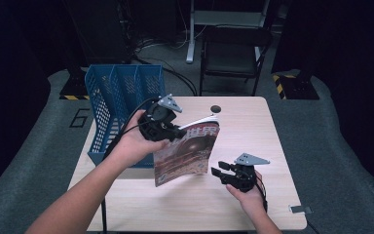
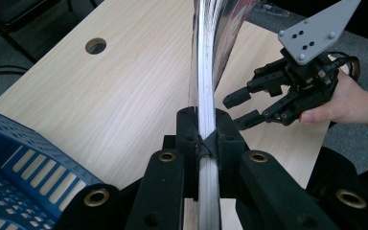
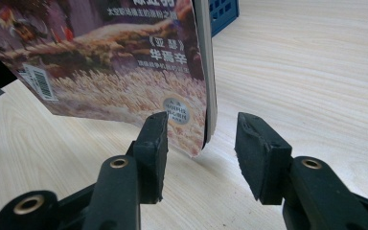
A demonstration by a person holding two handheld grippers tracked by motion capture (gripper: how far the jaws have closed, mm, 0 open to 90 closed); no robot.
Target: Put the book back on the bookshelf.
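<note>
From the high view we see our left gripper (image 1: 175,131) holding a magazine (image 1: 187,153) upright above the tabletop (image 1: 253,126), just in front of a blue file rack (image 1: 119,97). The left gripper view adds what that angle hides: our fingers (image 2: 188,132) are clamped on the magazine's edge, its glossy pages rising straight between them. Our right gripper (image 1: 220,171) sits low near the magazine's lower corner. The right gripper view shows its fingers (image 3: 155,139) standing apart, with that corner between them and neither pad pressing it, and a barcode (image 3: 40,82) on the cover.
</note>
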